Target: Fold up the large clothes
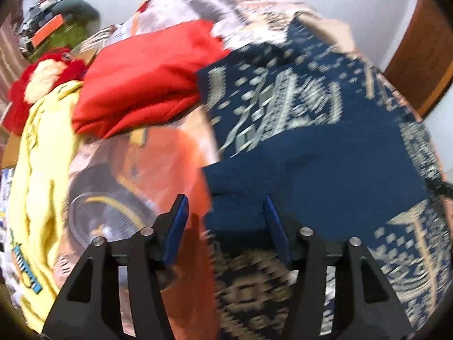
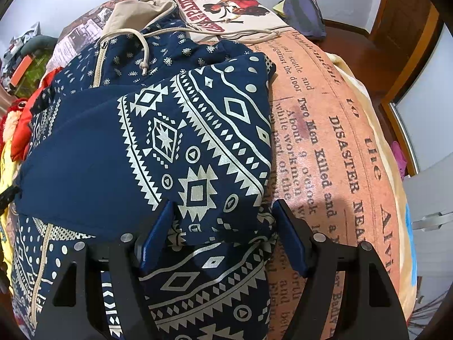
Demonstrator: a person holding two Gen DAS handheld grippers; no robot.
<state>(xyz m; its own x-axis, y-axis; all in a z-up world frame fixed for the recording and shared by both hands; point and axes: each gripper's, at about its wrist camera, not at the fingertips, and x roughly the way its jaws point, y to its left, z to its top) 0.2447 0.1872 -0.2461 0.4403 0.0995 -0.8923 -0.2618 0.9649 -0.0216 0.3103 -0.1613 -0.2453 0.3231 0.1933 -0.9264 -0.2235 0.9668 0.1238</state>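
A navy hoodie with a cream geometric print (image 2: 181, 130) lies on a printed bedspread (image 2: 325, 141). Its beige hood and drawstrings (image 2: 141, 11) point to the far side, and one part is folded over the body. My right gripper (image 2: 222, 209) is open, its blue pads on either side of the folded edge. In the blurred left wrist view the same hoodie (image 1: 311, 147) lies at the right. My left gripper (image 1: 225, 204) is open above its left edge, with nothing between the pads.
A folded red garment (image 1: 141, 79) and a yellow garment (image 1: 39, 170) lie left of the hoodie. A red plush toy (image 1: 36, 79) and clutter sit at the far left. A dark bag (image 2: 305, 8) lies at the bed's far end. A wooden frame (image 2: 396, 36) borders the right.
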